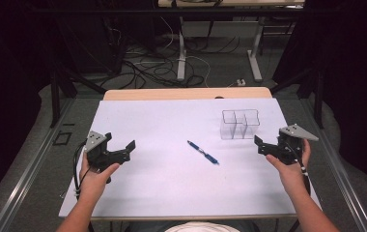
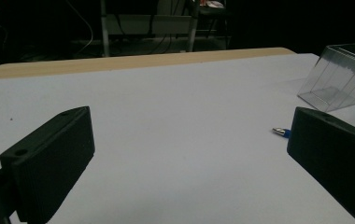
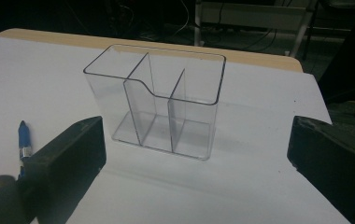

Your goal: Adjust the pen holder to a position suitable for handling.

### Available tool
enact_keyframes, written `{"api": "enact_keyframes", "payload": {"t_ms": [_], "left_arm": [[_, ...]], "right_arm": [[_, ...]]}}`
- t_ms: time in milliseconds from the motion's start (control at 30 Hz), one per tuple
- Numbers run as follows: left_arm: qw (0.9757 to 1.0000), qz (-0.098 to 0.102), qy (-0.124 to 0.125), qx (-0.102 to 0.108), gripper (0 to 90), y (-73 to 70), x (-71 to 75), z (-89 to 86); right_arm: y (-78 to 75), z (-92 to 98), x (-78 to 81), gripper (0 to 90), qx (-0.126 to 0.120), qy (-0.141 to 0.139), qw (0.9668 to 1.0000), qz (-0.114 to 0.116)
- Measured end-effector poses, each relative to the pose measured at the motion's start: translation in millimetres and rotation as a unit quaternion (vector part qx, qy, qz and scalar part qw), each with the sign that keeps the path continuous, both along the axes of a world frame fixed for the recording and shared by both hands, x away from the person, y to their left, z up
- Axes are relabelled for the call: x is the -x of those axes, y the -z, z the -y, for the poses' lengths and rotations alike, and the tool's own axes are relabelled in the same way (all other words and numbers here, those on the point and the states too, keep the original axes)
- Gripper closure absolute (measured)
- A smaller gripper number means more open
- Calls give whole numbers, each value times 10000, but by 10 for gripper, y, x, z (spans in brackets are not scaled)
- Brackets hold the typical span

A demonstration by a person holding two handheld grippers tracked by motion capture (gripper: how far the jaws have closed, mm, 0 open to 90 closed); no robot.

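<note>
Both grippers wide, empty: left gripper [image 1: 123, 150], right gripper [image 1: 263, 145]. Pen [image 1: 203, 152] between; right gripper view reveals clear organizer's [image 3: 166, 100] dividers.

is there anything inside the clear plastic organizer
No. The clear organizer stands upright with its compartments empty; its see-through walls show only the white table beneath. The blue pen lies on the table apart from it. Nothing inside is hidden.

Wooden table [image 1: 186, 93] with a white sheet [image 1: 172, 179] covering most of its top, bare wood strip at the far edge. On the sheet: 1 blue pen [image 1: 203, 152] lying flat near the middle, 1 clear plastic organizer [image 1: 239, 123] upright toward the far right, divided into compartments, apart from the pen.
</note>
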State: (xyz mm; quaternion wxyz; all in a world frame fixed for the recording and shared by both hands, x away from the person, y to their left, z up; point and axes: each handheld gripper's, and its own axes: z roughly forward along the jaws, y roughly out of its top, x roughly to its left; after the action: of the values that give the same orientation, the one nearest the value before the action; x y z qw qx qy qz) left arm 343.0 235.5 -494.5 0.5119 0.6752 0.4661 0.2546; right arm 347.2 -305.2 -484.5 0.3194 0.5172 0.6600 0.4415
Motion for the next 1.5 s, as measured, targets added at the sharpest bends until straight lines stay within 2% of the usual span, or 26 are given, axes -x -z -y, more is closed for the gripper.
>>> {"api": "enact_keyframes", "payload": {"t_ms": [167, 200, 300, 467, 500, 600, 767, 933, 1133, 1300, 1400, 1500], "left_arm": [[10000, -17, -3, -7, 6, -2, 1, 1], [10000, -29, -14, 10, 6, 0, 0, 6], [10000, -67, -1, 17, 9, 6, 3, 24], [9999, -98, 56, -57, 11, 3, 11, 40], [9999, -98, 67, -58, 11, 2, 11, 43], [9999, -90, 47, -10, 12, 2, 12, 56], [9999, -109, 40, -27, 12, -3, 15, 56], [9999, -119, 14, -98, 12, -11, 15, 61], [9998, -104, -1, -141, 14, -7, 13, 62], [9998, -111, 13, -155, 15, -3, 12, 63], [9998, -136, 38, -153, 14, 2, 13, 69], [9998, -132, 53, -153, 14, 5, 13, 73]], "right_arm": [[7, -12, -10, 83, 29, -4, 10000, 29], [4, -3, -17, 106, 97, -89, 9999, 18], [-9, -19, -17, 160, 62, -154, 9999, -13], [-26, -65, -40, 183, 50, -291, 9996, -48], [-39, -82, -51, 205, 84, -370, 9993, -4], [-58, -107, -56, 229, 86, -383, 9992, -7], [-83, -165, -87, 274, 72, -545, 9985, -68], [-105, -218, -121, 326, 138, -684, 9975, -102], [-150, -271, -159, 347, 246, -834, 9961, -138], [-194, -268, -230, 385, 258, -803, 9962, -228], [-228, -247, -310, 435, 265, -708, 9970, -193], [-272, -222, -399, 458, 280, -689, 9968, -280]]}}
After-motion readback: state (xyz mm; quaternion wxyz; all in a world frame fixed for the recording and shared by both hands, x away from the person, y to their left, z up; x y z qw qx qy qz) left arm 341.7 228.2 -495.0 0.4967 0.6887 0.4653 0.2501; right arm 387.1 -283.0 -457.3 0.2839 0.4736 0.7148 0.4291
